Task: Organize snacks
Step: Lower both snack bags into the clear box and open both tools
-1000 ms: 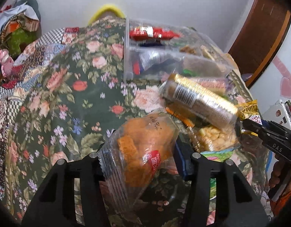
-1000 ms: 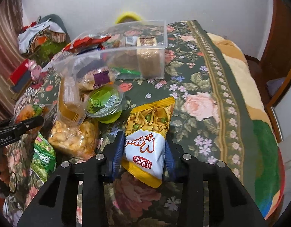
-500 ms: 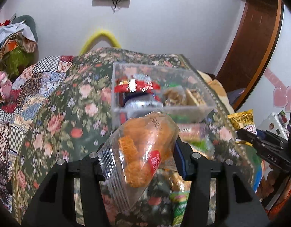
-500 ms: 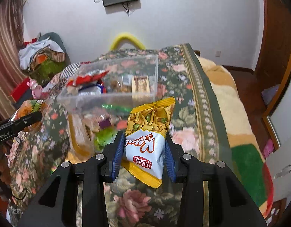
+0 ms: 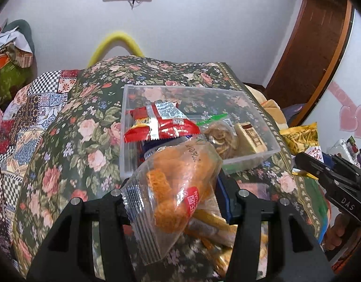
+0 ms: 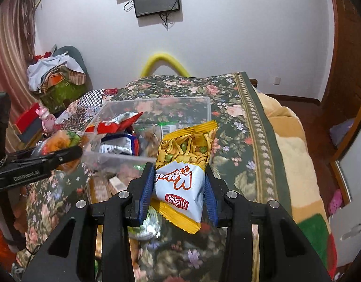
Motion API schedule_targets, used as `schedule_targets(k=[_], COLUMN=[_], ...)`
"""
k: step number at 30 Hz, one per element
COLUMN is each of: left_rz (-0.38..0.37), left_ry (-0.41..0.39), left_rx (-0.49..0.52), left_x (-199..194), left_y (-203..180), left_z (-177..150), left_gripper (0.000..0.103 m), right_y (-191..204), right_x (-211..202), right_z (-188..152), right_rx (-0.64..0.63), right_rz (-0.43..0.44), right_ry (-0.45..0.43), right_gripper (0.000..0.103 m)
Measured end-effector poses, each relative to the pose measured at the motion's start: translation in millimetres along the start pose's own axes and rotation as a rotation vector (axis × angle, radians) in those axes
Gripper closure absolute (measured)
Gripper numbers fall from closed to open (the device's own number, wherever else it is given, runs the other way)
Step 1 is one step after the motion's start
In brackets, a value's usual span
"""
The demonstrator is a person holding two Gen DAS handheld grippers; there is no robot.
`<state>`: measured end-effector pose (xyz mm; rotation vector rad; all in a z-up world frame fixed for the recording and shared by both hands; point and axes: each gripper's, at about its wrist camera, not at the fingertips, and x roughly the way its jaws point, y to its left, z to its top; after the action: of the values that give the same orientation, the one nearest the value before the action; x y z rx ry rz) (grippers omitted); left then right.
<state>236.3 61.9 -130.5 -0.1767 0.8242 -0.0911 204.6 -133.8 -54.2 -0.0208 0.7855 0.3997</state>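
My left gripper (image 5: 173, 195) is shut on a clear packet of orange fried snacks (image 5: 178, 192), held in the air just short of the clear plastic box (image 5: 250, 157). My right gripper (image 6: 180, 188) is shut on a yellow-and-white snack bag (image 6: 182, 171), held above the bed near the box's (image 6: 203, 108) right front corner. The box holds a red packet (image 5: 161, 124), a blue-white packet (image 6: 119, 144), a brown bar (image 5: 249, 137) and other snacks. Each gripper shows in the other's view: the right one (image 5: 326, 171), the left one (image 6: 39, 162).
A floral bedspread (image 5: 70, 141) covers the bed. Loose snacks lie below the grippers: long gold packets (image 5: 215, 225) and a green jelly cup (image 6: 149, 225). A clothes pile (image 6: 56, 75) sits at the far left, a beige blanket (image 6: 295, 150) and wooden door (image 5: 321, 47) on the right.
Both grippers have lifted off the snack pile with their packets and risen, so the box now shows from above and sits closer under them.
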Motion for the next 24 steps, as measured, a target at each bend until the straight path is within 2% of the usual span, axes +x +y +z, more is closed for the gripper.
schedule_targets(k=[7,12,17,24], left_rz=[0.018,0.009,0.030,0.020], left_ry=[0.021,-0.001,0.005,0.010], left_rx=[0.012,-0.007,-0.002,-0.005], left_x=[29.7,37.2,52.9,65.8], left_y=[6.4,14.5,19.7,24.8], left_z=[12.2,22.1,30.8,28.4], left_gripper=[0.050,0.050,0.050,0.050], right_y=[14.8,32.0,45.6,46.7], right_x=[29.2,52.6,78.2,98.3], right_z=[24.3,36.4,41.1,39.6], right_rx=[-0.041,-0.090,-0.136,-0.137], right_rz=[0.042,0.068,0.077,0.099], right_ry=[0.013,0.039,0.083,0.143], right_gripper=[0.067,0.066,0.066,0.066])
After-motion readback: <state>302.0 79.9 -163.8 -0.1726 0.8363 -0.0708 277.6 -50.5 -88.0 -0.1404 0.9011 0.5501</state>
